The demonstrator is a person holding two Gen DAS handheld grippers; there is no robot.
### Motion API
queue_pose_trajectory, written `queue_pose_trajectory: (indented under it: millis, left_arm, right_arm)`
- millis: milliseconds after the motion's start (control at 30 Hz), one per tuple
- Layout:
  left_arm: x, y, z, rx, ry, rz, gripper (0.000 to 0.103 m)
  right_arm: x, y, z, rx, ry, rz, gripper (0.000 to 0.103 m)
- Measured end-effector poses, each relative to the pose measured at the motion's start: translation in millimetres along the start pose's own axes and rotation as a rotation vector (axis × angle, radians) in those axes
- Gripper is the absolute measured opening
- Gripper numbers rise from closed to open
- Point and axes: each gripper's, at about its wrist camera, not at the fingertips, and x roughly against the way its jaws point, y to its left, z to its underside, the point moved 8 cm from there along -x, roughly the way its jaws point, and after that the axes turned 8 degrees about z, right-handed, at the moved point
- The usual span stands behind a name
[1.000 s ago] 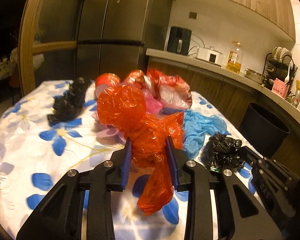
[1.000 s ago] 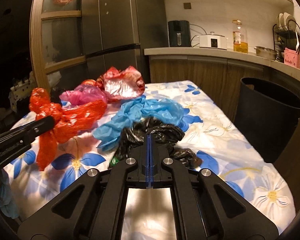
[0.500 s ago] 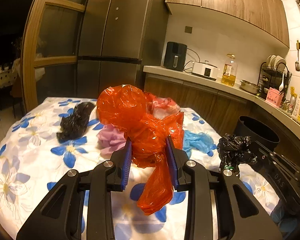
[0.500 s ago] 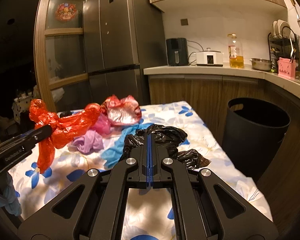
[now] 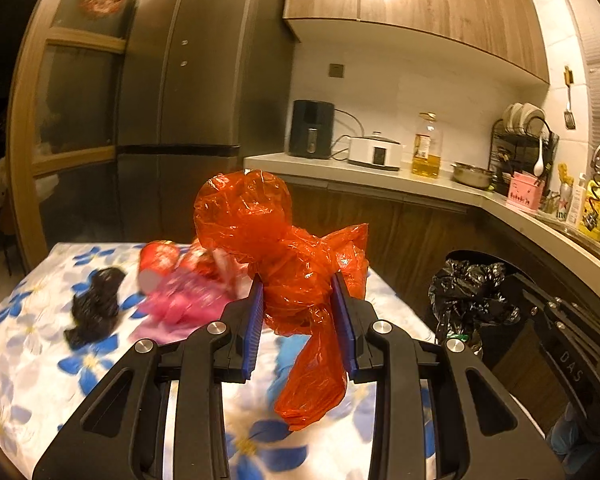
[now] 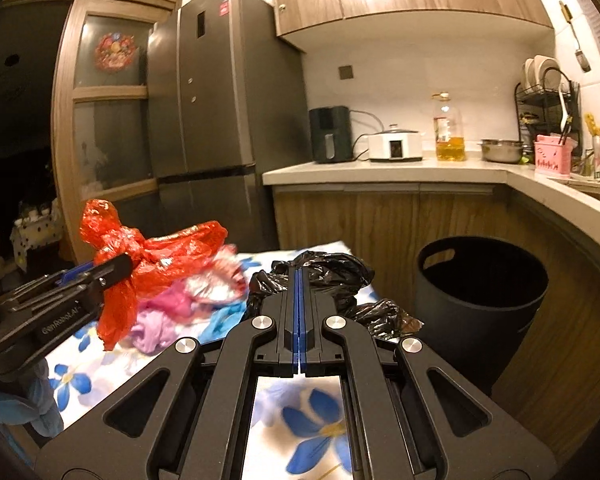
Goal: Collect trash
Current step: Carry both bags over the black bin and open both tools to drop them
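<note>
My left gripper [image 5: 298,292] is shut on a crumpled orange plastic bag [image 5: 284,256] and holds it well above the flowered table [image 5: 28,364]; the bag also shows in the right wrist view [image 6: 148,256]. My right gripper [image 6: 299,276] is shut on a black plastic bag [image 6: 332,276], lifted above the table's right side; the bag shows in the left wrist view [image 5: 468,300]. A black round bin [image 6: 480,300] stands on the floor right of the table. On the table lie a second black bag [image 5: 94,306], pink and purple bags [image 5: 180,300] and a red bag [image 5: 160,258].
A grey fridge [image 6: 220,120] and a wooden door [image 6: 100,140] stand behind the table. A counter [image 6: 380,168] with an appliance, cooker, oil bottle and dish rack runs along the back and right. A blue bag [image 6: 224,316] lies by the pink ones.
Both grippers have risen with their bags; the table and remaining trash now sit lower in both views. The black bag has moved closer to the bin.
</note>
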Motion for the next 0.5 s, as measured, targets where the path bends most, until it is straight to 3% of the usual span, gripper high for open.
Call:
queue_pose_trajectory:
  millis: [500]
  left_arm:
    - [-85, -116, -42, -0.070, 0.002, 0.229, 0.032]
  right_arm:
    - [-16, -118, -56, -0.058, -0.110, 0.242, 0.000]
